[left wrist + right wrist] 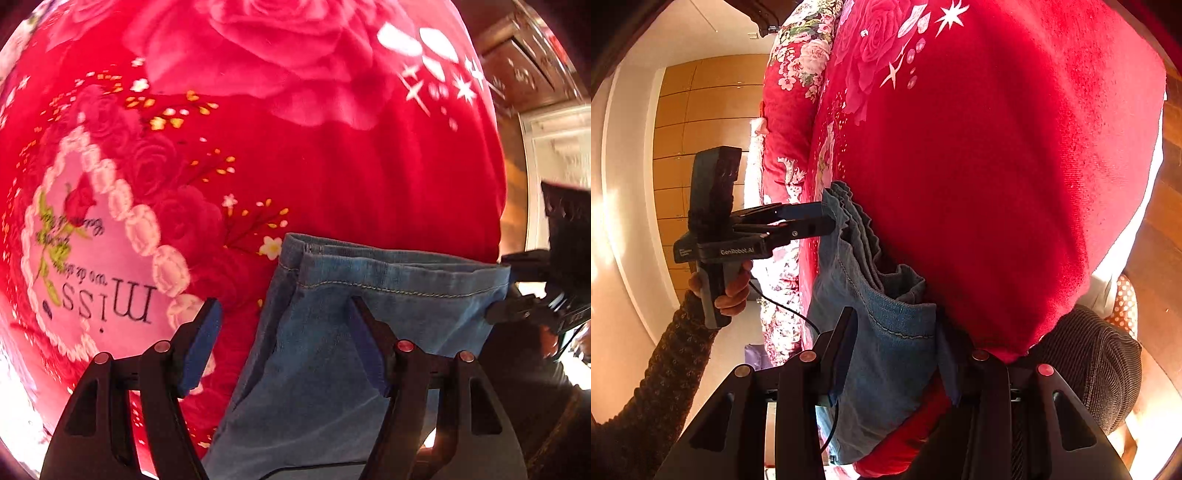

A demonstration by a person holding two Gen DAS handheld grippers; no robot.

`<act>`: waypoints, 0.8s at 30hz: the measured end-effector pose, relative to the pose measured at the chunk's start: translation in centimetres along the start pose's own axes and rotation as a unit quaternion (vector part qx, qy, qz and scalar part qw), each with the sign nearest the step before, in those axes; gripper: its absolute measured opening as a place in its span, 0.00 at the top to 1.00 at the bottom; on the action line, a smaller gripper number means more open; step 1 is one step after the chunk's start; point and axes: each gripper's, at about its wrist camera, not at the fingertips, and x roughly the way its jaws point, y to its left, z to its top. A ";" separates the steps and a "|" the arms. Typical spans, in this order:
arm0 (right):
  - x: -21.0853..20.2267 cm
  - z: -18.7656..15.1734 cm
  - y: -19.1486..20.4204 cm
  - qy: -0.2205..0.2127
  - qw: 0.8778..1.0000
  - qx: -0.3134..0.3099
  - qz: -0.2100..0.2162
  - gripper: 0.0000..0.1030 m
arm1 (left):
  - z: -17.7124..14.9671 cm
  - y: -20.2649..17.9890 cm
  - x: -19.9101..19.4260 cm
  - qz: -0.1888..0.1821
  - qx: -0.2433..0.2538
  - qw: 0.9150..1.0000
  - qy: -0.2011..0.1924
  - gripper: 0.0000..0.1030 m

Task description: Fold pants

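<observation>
- The left claw (284, 304) stands open and points down at the bed. Its left pad is over the red rose-print blanket (332, 166), and its right pad is above the denim, so nothing is gripped.
- The pants (424, 317), blue jeans, lie bunched in several layers at the near edge of the bed, with the stitched hem facing away.
- The right claw (894, 326) is closed on the thick stack of denim at the right end of the hem.
- Risk: only one claw grips the stack, so a pull could drag the layers askew or slide the jeans off the bed's edge.
- Risk: if the left claw closes where it hangs now, it may pinch blanket along with denim, or catch only the top layer and spoil the fold.
- Containers: a wooden drawer unit (517, 70) stands at far right with its drawers shut, so their contents are hidden.
</observation>
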 end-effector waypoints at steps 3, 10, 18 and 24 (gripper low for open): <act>-0.1 0.1 -0.2 0.001 1.000 0.001 0.000 0.59 | 0.8 -0.4 0.7 -0.005 0.007 1.000 -0.002 0.33; -0.3 -0.2 0.1 -0.003 1.000 -0.005 -0.006 0.60 | -0.7 -1.1 -0.1 -0.042 0.013 0.999 -0.029 0.73; 0.1 0.1 1.6 -0.009 0.999 -0.028 -0.028 0.83 | -2.0 -0.8 -1.5 -0.055 -0.025 0.996 -0.065 0.94; 0.0 -0.2 6.5 -0.012 0.992 -0.122 -0.036 0.86 | -6.4 0.8 -5.2 -0.085 -0.081 0.984 -0.131 0.95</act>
